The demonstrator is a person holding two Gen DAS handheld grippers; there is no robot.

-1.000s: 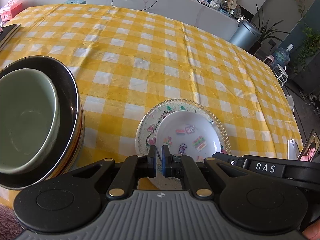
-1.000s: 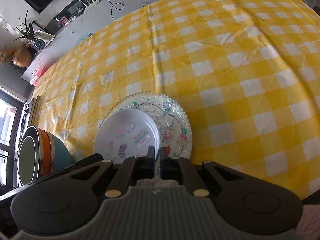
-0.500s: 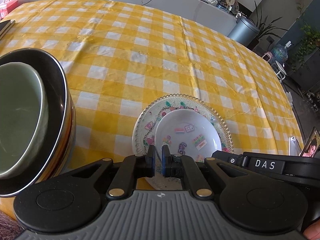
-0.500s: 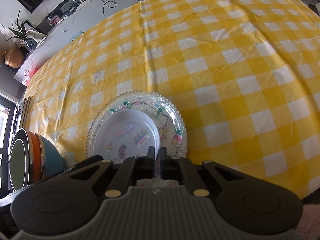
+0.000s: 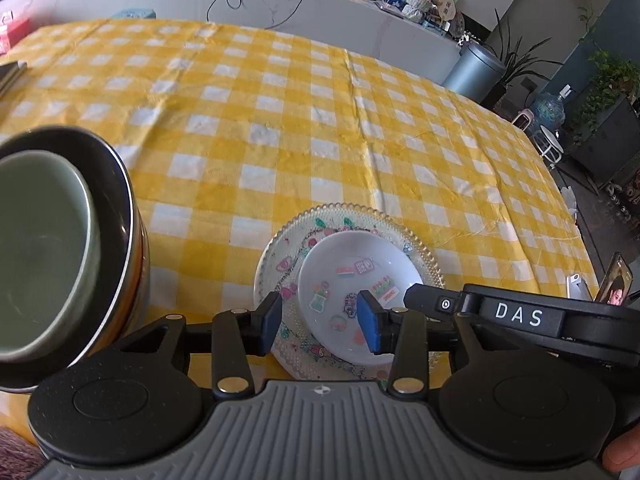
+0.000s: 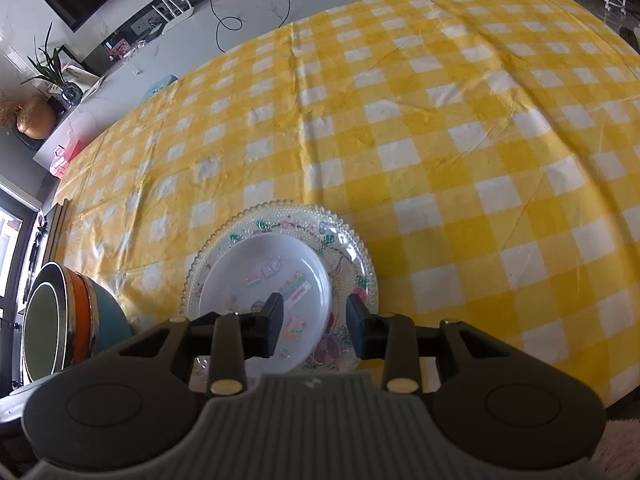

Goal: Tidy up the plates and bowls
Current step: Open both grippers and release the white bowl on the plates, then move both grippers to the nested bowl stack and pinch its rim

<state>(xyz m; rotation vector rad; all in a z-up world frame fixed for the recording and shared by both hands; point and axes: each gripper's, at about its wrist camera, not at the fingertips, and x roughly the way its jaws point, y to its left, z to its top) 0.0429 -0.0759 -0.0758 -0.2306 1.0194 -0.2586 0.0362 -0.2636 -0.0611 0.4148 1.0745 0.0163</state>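
Pale green glaze lines the top bowl (image 5: 40, 248) of the nested bowl stack (image 5: 132, 240) at far left on the yellow checked cloth (image 5: 320, 128). Just right of it, the white sticker-dotted dish (image 5: 352, 284) sits inside the beaded glass plate (image 5: 430, 256). Both the left gripper (image 5: 318, 326) and the right gripper (image 6: 314, 326) have just been opening, jaws now apart and holding nothing: the pair is released, probably placed.

A small plate (image 5: 352, 292) sits on a beaded plate (image 5: 416, 240); nested bowls (image 5: 80, 248) stand left (same worktop (image 5: 320, 120)).
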